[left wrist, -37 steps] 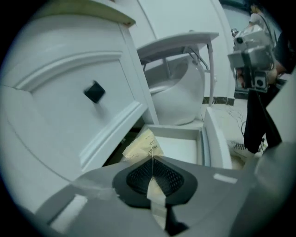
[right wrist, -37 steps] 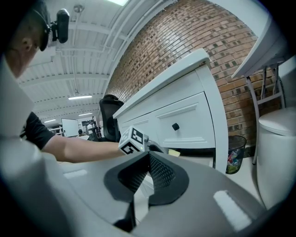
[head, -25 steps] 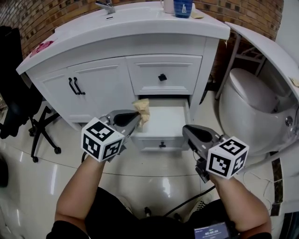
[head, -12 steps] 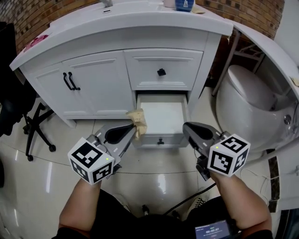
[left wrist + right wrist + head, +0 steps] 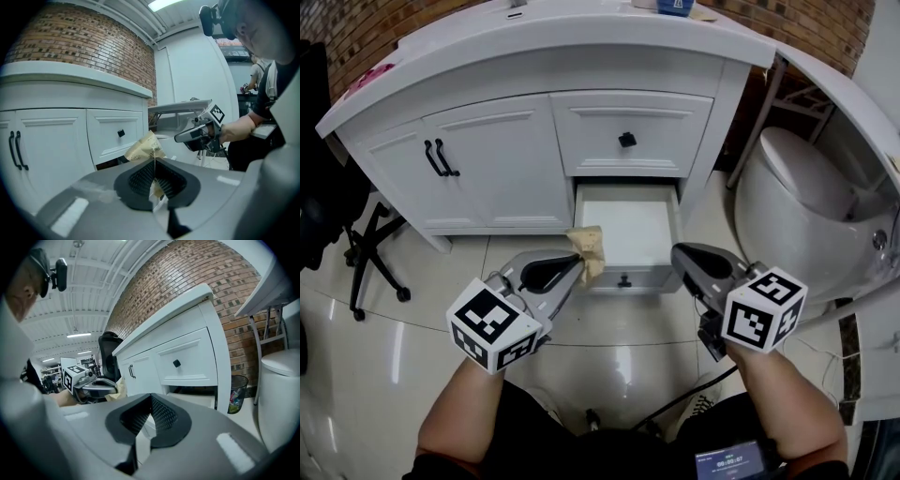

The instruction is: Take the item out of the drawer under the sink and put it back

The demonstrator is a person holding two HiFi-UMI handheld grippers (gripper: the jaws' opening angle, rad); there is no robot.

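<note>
The lower drawer under the sink stands pulled open and its white inside looks bare. My left gripper is shut on a crumpled tan paper packet, held just outside the drawer's front left corner. The same packet sticks up past the closed jaws in the left gripper view. My right gripper hangs at the drawer's front right corner, shut with nothing in it. In the right gripper view the open drawer shows beyond the jaws, and the left gripper with the packet is at the left.
The white vanity has a shut upper drawer and double doors with black handles. A white toilet stands close on the right. A black chair base is at the left. A bin sits beside the vanity.
My left gripper with the packet dropped back from the drawer's left rim, then edged right toward its front corner. The right gripper has barely moved.
</note>
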